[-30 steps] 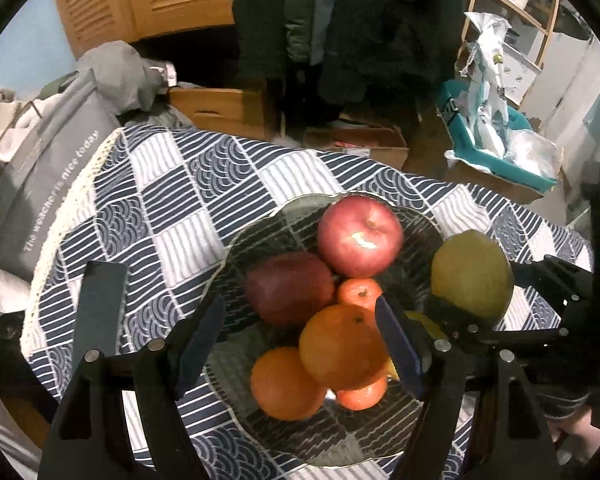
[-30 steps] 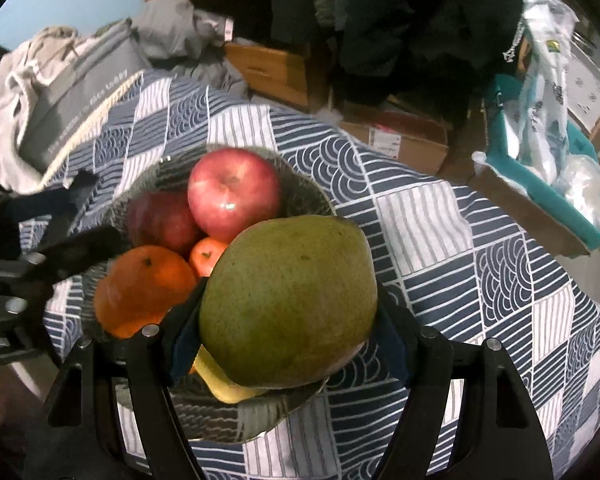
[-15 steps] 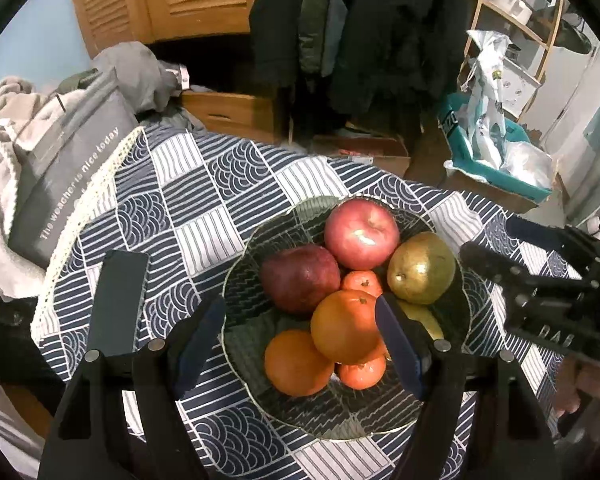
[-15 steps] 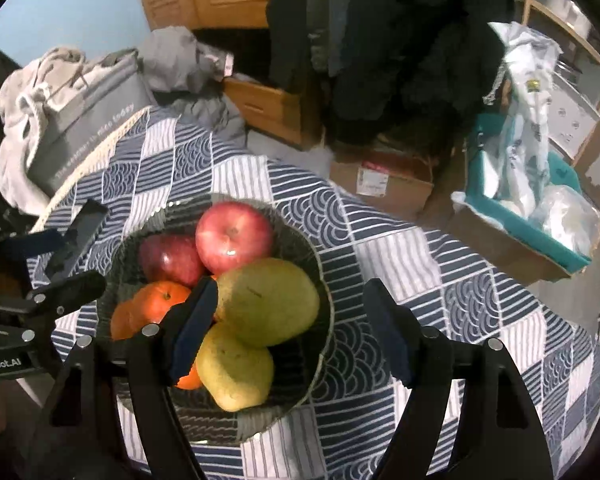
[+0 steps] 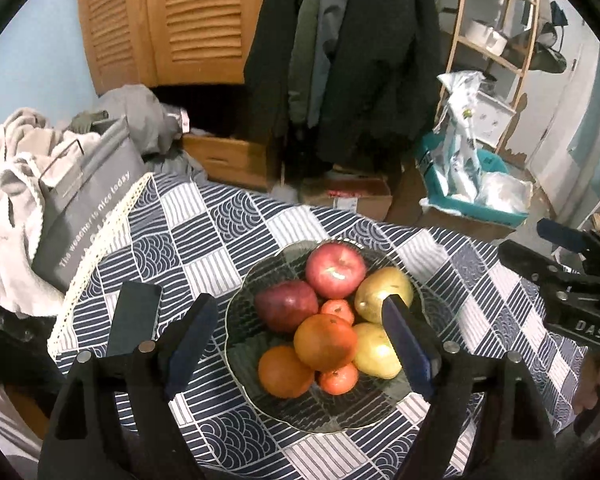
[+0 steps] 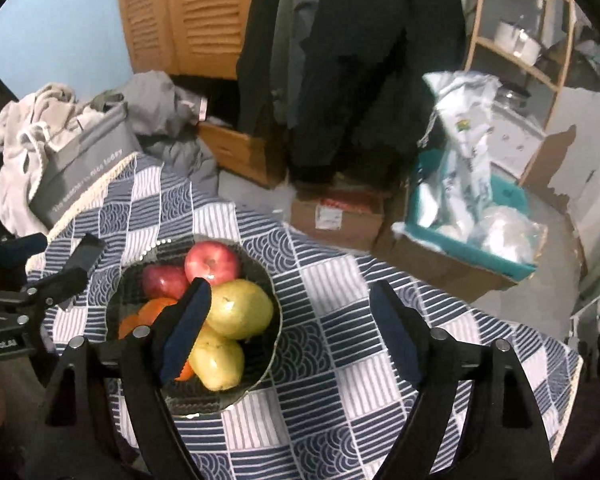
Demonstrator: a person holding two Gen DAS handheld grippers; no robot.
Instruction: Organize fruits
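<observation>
Surroundings: cluttered room around a cloth-covered table.

The tablecloth is a navy and white patchwork with a cream lace edge. A grey bag with white lettering leans at its left edge, against pale crumpled clothing. Behind stand louvred wooden doors and dark hanging coats. On the floor sit a cardboard box and a teal bin holding white plastic bags. A wooden shelf unit stands at the right.

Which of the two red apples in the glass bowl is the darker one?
The dark maroon apple at the bowl's left; the brighter pinkish-red apple sits behind it, at the far rim.
</observation>
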